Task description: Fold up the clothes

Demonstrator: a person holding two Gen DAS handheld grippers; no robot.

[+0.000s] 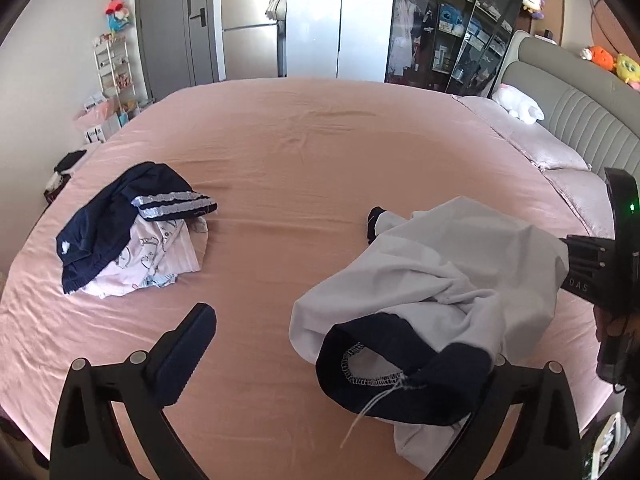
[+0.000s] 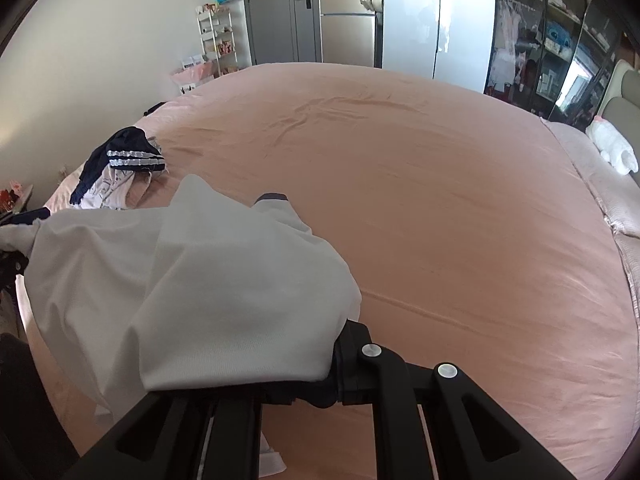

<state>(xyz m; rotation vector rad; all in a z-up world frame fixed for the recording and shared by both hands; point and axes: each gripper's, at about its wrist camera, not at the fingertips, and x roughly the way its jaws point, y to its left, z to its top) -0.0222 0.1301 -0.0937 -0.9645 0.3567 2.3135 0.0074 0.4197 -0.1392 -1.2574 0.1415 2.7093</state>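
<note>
A white garment with navy trim (image 1: 440, 272) lies bunched on the pink bed (image 1: 320, 160). My left gripper (image 1: 320, 352) is open; its left finger (image 1: 188, 344) is bare, and the garment's navy cuff (image 1: 384, 376) drapes over the right finger. My right gripper (image 2: 320, 376) is shut on the white garment (image 2: 192, 272), whose cloth covers the fingers; its body shows at the right edge of the left wrist view (image 1: 604, 264). A pile of navy striped and white printed clothes (image 1: 128, 224) lies to the left, also in the right wrist view (image 2: 120, 172).
Pillows (image 1: 536, 140) and a grey headboard (image 1: 580, 108) are at the right, with a white plush toy (image 1: 518, 106). A wardrobe (image 1: 340, 20), fridge (image 1: 248, 28) and shelf rack (image 1: 112, 68) stand beyond the bed.
</note>
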